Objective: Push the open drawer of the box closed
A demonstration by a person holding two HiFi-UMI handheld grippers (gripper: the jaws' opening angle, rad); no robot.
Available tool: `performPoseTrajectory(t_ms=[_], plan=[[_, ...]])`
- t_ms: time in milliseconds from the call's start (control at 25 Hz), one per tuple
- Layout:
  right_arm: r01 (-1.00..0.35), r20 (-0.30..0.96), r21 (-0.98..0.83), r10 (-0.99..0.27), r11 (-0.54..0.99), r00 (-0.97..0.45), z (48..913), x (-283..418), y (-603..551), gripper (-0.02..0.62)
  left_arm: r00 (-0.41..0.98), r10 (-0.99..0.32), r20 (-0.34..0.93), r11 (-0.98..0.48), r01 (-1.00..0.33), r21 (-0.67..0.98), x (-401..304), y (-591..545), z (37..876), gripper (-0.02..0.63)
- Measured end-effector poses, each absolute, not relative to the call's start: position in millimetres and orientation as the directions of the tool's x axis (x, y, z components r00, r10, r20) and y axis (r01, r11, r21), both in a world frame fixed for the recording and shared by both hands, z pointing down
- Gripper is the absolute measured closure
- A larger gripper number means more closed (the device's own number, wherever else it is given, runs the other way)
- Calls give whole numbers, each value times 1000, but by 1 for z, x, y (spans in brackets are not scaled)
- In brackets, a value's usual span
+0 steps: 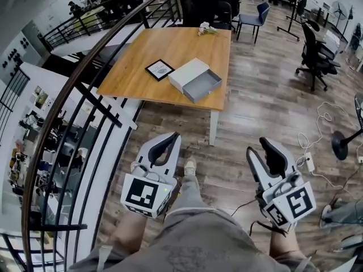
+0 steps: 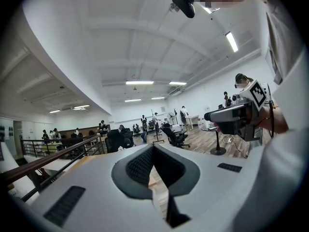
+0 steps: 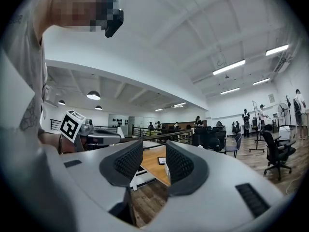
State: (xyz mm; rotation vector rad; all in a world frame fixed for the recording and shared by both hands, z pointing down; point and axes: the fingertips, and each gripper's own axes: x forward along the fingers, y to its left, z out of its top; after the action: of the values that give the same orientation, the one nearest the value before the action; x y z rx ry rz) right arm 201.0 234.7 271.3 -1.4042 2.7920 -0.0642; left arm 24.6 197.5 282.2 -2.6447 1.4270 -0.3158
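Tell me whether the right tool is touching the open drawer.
Apart. The head view shows the right tool held well short of the table, floor lying between it and the drawer.

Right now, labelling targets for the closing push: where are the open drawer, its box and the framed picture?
drawer (image 1: 203, 85), head view, grey inside floor
box (image 1: 188, 71), head view, white top
framed picture (image 1: 160, 69), head view, its middle

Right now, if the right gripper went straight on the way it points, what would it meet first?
Nothing close to the right gripper: only air above floor. Further on, its line seems to reach the near edge of the wooden table, by the white box, though depth is hard to judge.
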Motion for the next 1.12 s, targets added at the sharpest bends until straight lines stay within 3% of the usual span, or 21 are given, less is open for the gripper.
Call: performPoseTrajectory(t_ms=[400, 1120], plan=[[-785, 68, -40, -782, 619, -620, 302, 183, 161, 434, 526, -842, 123, -540, -824, -169, 18, 129, 303, 591], [-828, 374, -63, -756, 557, -537, 399, 124, -35, 437, 561, -749, 354, -611, -790, -41, -38, -63, 399, 591]])
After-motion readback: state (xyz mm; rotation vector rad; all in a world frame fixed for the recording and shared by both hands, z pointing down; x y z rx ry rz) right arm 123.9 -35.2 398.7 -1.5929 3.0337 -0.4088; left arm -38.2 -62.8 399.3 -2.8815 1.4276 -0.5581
